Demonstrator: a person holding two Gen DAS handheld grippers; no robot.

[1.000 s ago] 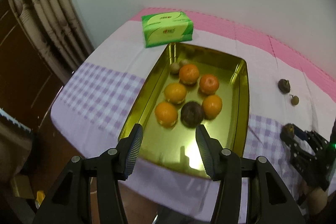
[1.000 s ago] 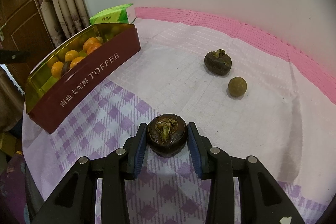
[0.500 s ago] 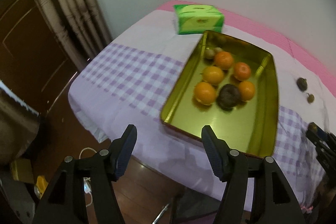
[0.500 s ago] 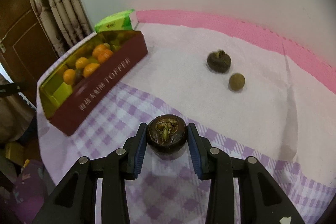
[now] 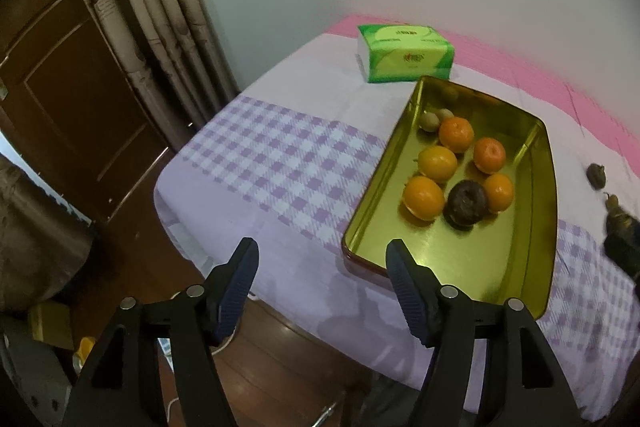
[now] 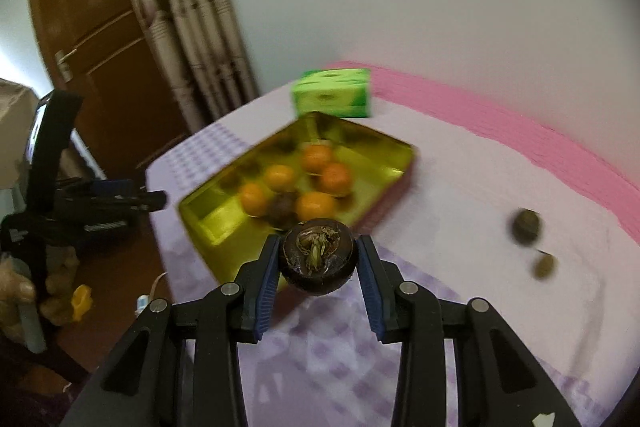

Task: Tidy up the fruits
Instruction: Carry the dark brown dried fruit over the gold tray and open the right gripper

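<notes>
Gold tin (image 5: 536, 227) holds seven-odd fruits; right gripper (image 6: 318, 259) clamps a mangosteen (image 6: 318, 257); two more loose on table (image 6: 460, 187); left gripper (image 5: 320, 281) wide open, empty

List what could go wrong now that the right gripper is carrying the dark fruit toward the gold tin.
1. The round mangosteen is pinched only at its sides by the right gripper; it could slip out before reaching the gold tin.
2. The tin's centre is crowded: dropping onto the oranges or the dark fruit may send them rolling.
3. The tin's near end sits close to the table edge; a knock might shift it off.
</notes>
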